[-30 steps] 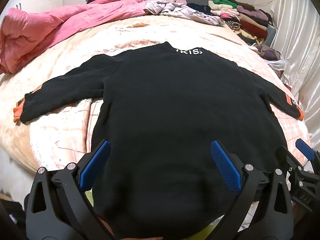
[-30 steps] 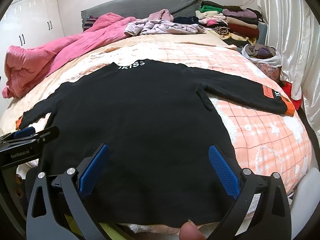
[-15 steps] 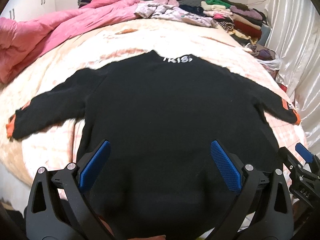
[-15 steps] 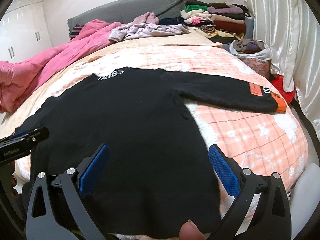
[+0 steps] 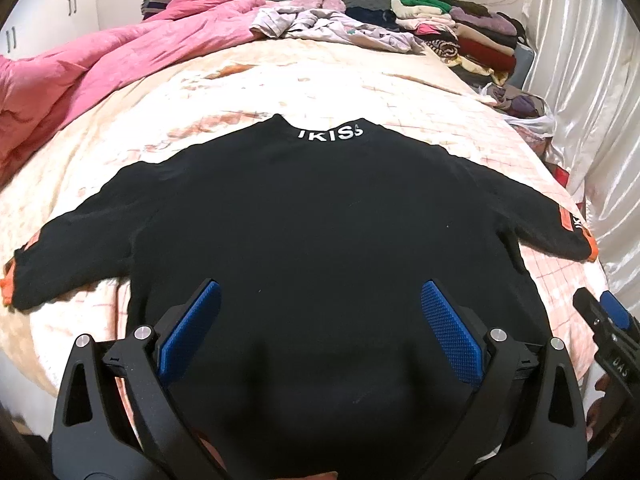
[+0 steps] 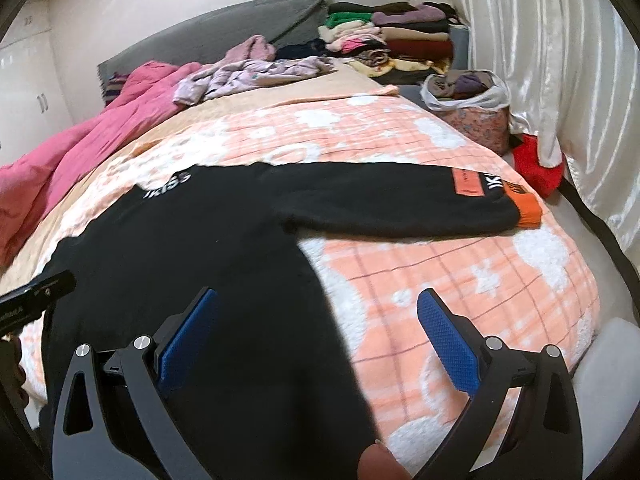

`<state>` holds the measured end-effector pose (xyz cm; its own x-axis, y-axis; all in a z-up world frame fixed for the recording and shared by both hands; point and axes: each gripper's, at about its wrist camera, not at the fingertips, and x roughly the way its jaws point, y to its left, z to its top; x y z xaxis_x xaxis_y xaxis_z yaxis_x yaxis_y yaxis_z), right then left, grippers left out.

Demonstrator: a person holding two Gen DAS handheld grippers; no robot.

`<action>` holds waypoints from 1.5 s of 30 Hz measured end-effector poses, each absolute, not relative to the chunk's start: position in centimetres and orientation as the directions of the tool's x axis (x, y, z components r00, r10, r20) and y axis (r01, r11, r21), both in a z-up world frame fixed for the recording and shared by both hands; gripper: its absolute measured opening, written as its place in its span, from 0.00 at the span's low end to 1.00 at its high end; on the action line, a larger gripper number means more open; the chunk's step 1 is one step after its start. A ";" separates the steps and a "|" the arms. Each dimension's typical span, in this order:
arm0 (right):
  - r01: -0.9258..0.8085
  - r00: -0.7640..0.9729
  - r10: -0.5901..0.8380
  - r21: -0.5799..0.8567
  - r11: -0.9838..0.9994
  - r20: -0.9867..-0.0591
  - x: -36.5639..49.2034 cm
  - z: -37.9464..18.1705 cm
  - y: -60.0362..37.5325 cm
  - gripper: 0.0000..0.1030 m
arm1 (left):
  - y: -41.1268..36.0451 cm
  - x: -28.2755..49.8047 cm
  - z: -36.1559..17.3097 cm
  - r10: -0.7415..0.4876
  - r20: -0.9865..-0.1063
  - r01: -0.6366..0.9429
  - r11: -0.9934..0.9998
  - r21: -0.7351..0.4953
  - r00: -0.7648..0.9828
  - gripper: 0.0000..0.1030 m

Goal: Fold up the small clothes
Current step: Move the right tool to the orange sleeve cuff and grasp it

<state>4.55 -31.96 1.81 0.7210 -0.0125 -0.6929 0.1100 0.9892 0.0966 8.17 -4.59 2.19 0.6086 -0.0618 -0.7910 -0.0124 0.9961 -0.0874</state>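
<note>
Black sweater (image 5: 320, 216) lies flat on the bed, spread open, collar at the far end and hem at the near edge, so its body runs near-to-far while the two sleeves stretch out left and right across the bed. White lettering (image 5: 331, 133) sits on the collar band. Left cuff (image 5: 7, 284) ends in orange at the left edge of the bed; right sleeve (image 6: 396, 200) lies straight out to the right, with an orange patch and an orange cuff (image 6: 527, 209) at its tip. Fabric looks thick and matte, mostly smooth, slight rumple near the hem. Left gripper (image 5: 318, 332) hovers over the near middle of the sweater, blue pads wide apart, gripping nothing. Right gripper (image 6: 316, 340) sits over the sweater's right side edge, fingers likewise spread, one pad above black cloth, the other above bedding. Bed cover (image 6: 460, 280) is peach with a grid and white patches. Pink quilt (image 5: 80, 68) is bunched at the far left, lilac clothes (image 5: 328, 28) loose at far centre, a folded stack (image 5: 460, 36) at far right, then a bag of clothes (image 6: 468, 108) and a white curtain (image 6: 560, 60) along the right wall.
</note>
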 end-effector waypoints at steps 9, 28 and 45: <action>0.194 0.723 -0.055 0.126 0.973 -0.689 7.1 2.1 -36.3 0.96 | -5.6 10.9 2.7 -0.075 -0.795 0.009 0.996 -0.087 0.602 0.91; 0.394 0.668 -0.185 0.133 0.909 -0.721 12.6 0.4 -47.0 0.96 | -6.2 17.4 1.9 -0.086 -0.809 0.055 0.996 -0.066 0.582 0.91; 0.573 0.523 -0.126 0.238 0.784 -0.843 16.2 -5.3 -55.8 0.96 | -4.6 22.5 0.8 -0.014 -0.805 0.022 1.000 -0.001 0.593 0.91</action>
<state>16.22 -55.77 -5.31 0.5233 -0.1262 -0.8427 0.5728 0.7843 0.2383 22.46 -4.63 0.76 0.5932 -0.0137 -0.8050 0.0223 0.9998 -0.0006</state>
